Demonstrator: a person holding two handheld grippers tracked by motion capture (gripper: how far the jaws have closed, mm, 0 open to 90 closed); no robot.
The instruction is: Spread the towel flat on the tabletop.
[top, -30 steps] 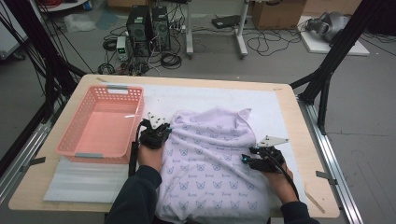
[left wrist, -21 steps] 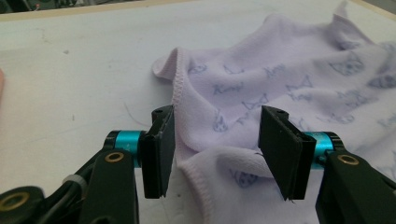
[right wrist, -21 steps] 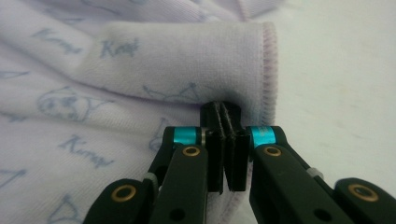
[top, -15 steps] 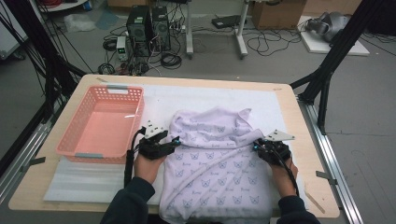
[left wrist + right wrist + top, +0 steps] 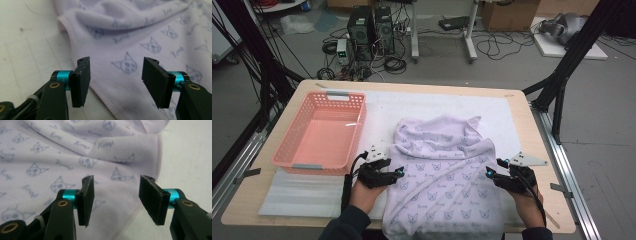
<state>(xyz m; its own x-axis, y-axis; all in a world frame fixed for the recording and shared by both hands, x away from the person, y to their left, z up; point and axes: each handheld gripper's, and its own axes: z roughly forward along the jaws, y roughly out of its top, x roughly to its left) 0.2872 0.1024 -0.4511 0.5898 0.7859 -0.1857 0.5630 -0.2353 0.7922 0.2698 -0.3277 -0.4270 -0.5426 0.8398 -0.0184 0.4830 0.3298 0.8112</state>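
A lilac cloth [image 5: 444,165] printed with small cat faces lies spread on the white mat, its near part hanging over the table's front edge. My left gripper [image 5: 401,172] sits at the cloth's left hem and is open. Its jaws have just been opening, and the hem [image 5: 82,50] lies on the mat under them, untouched by the pads. My right gripper [image 5: 492,171] is at the cloth's right hem and is open too, its jaws also just opening. The cloth [image 5: 62,152] and its stitched edge lie flat below my right gripper [image 5: 116,192]. My left gripper [image 5: 116,75] grips nothing.
A pink plastic basket [image 5: 292,162] stands at the table's left. A thin white foam sheet [image 5: 302,195] lies in front of it. The white mat [image 5: 422,105] covers the table's middle. Black frame struts [image 5: 562,80] rise at the right, beyond the wooden table edge [image 5: 532,130].
Both grippers went from shut on the cloth to open, letting it go. The left hand came toward the near edge, the right drew out to the cloth's right hem. The cloth lies flatter and wider.
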